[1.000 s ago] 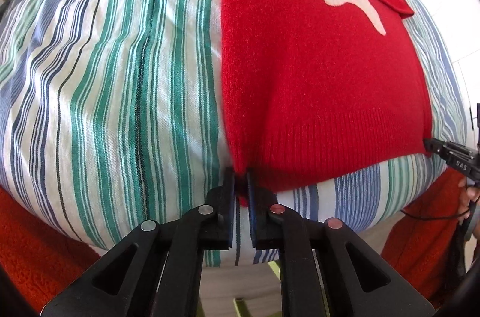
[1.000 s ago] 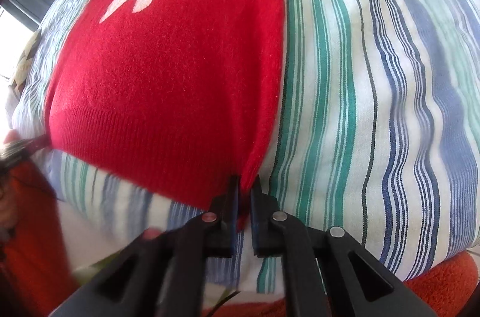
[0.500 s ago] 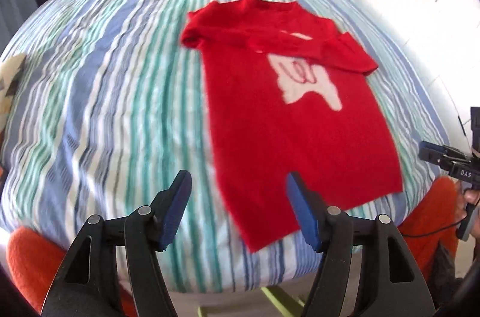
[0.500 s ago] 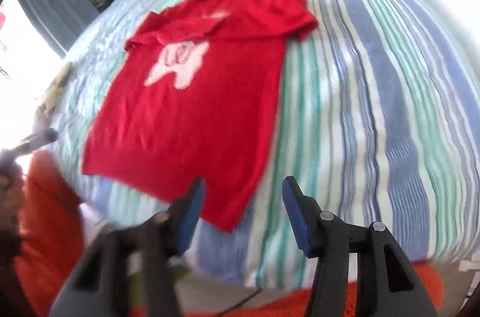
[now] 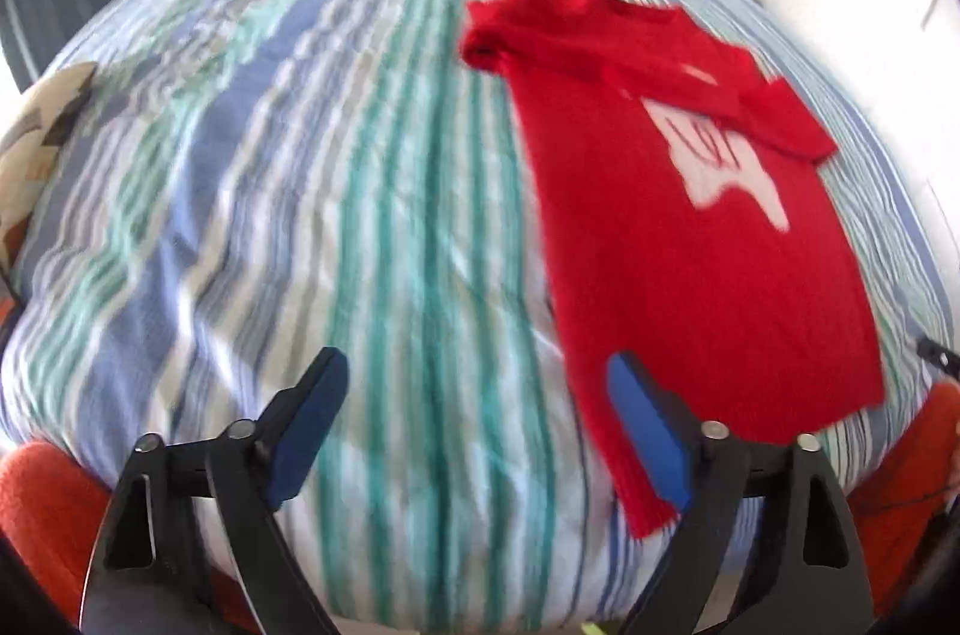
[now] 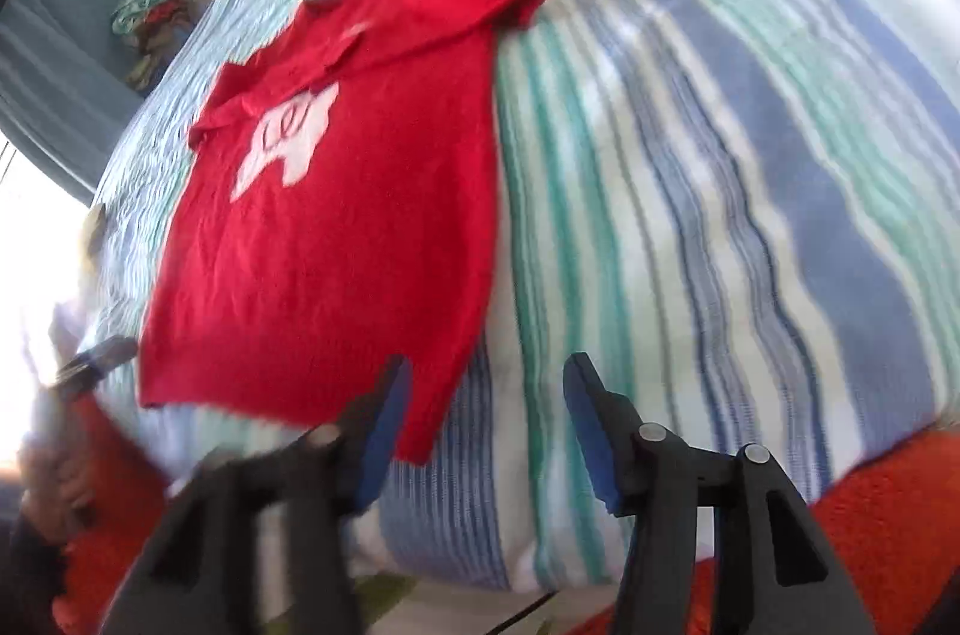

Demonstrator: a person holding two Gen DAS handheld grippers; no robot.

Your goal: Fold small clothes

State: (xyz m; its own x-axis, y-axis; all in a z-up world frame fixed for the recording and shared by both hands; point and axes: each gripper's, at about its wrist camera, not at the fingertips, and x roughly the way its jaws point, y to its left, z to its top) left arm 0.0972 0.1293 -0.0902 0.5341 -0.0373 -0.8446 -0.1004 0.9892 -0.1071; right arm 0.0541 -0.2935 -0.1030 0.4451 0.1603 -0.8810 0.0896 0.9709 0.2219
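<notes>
Left wrist view shows us the left gripper (image 5: 477, 422) spread wide with nothing between its blue pads, its jaws having just been opening. We see the red sweater (image 5: 690, 239) lying flat on the striped bedspread (image 5: 300, 167), sleeves folded across the chest, its near corner just behind one pad. From the right wrist we see the right gripper (image 6: 486, 416) partly open and empty, jaws also just opened, above the sweater's (image 6: 336, 227) other bottom corner.
</notes>
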